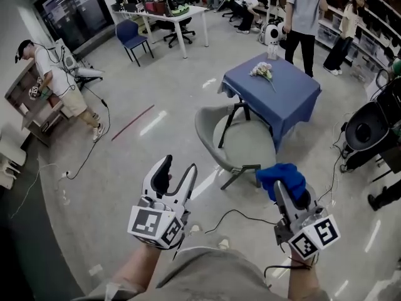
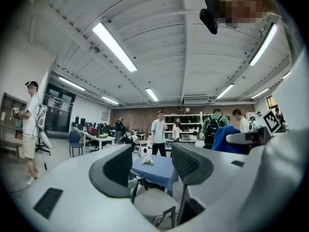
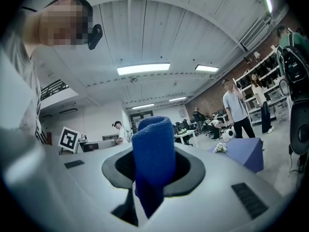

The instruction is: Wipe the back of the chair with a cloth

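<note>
Left gripper (image 2: 152, 164): jaws spread wide, nothing between them; chair (image 2: 149, 204) beyond the gap.
Right gripper (image 3: 155, 170): jaws pinching blue cloth (image 3: 153, 144), which pokes past the tips.

Ahead of me a small table (image 1: 294, 102) under a blue tablecloth carries a bunch of pale flowers (image 1: 262, 71), and a person in a grey T-shirt (image 1: 303, 11) stands just behind it. Farther back a blue chair (image 1: 130, 35) sits beside a long white table (image 1: 178, 14). To my left a person in a cap (image 1: 54, 75) bends at a wooden cabinet (image 1: 24, 93).
</note>
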Motion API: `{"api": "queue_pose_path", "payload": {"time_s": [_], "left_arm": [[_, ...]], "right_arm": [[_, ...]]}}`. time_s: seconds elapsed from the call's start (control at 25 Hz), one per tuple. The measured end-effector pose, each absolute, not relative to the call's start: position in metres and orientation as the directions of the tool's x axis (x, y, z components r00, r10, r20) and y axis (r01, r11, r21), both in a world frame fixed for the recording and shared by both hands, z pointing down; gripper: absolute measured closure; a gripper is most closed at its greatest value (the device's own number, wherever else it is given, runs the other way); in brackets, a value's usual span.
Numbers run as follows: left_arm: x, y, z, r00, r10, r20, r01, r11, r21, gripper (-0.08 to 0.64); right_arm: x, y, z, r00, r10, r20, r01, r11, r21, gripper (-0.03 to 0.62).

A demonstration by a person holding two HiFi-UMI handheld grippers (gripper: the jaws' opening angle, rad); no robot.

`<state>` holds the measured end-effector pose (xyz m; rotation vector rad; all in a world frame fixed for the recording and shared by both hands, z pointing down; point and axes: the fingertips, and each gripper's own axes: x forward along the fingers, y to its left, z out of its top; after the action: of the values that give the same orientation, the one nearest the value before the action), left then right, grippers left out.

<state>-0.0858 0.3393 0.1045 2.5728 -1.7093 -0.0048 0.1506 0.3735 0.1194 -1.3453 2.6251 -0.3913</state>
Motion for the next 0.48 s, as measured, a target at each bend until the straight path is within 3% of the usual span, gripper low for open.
{"api": "queue_pose_path", "payload": {"time_s": [0.48], "left_arm": [[-0.094,0.304,0.129,0.376,-0.924,0.071,-0.927,-0.376,0.006,0.299]], "right_arm": [[0.148,0.339,0.145,-0.581,-0.814,0.002,-0.775,0.553,-0.306,0.469]]}}
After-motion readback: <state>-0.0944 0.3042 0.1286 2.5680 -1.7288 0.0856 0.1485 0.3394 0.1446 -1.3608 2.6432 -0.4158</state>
